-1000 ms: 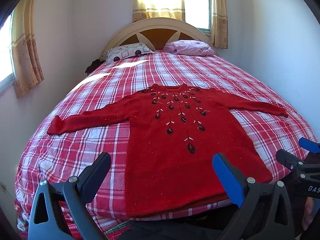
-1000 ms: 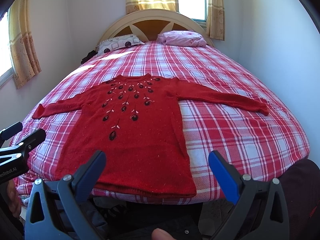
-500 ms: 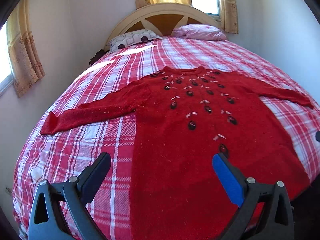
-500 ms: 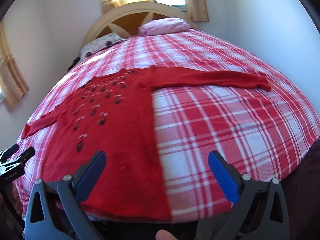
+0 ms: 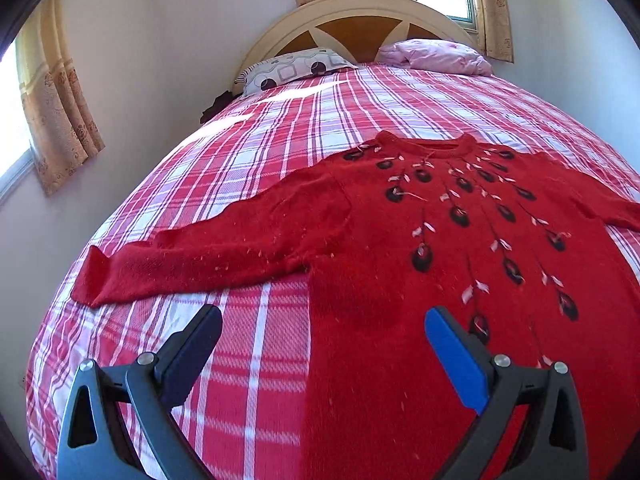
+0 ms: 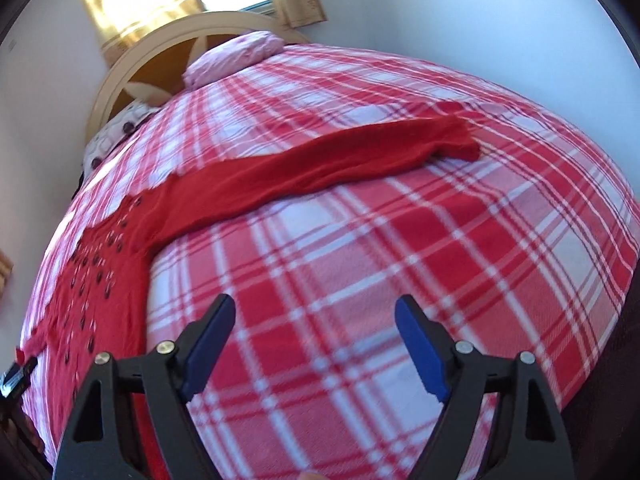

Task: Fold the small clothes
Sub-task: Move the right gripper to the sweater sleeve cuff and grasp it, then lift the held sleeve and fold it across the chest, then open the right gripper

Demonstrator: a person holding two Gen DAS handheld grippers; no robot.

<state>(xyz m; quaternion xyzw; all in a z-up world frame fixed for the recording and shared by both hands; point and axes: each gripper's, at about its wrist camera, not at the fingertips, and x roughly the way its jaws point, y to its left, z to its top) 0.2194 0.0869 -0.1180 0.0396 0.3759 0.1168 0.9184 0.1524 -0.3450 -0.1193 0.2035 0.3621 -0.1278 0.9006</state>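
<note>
A red knitted sweater [image 5: 420,280] with dark embroidered buds lies flat, front up, on the plaid bed, sleeves spread out. My left gripper [image 5: 322,338] is open and empty, low over the sweater's left side edge, below the left sleeve [image 5: 200,252]. My right gripper [image 6: 316,334] is open and empty over bare bedspread, to the right of the sweater body [image 6: 100,280] and below its right sleeve [image 6: 340,156], whose cuff [image 6: 460,140] lies at the far right.
The red-and-white plaid bedspread [image 5: 248,152] covers the whole bed. A patterned pillow [image 5: 292,72] and a pink pillow [image 5: 436,56] lie by the curved headboard [image 5: 352,20]. Walls stand close on both sides. Curtained windows are at the left and behind the headboard.
Both grippers have moved forward and down over the bed. The left has closed in on the sweater's left side, the right has swung right toward the right sleeve. The sweater has not moved.
</note>
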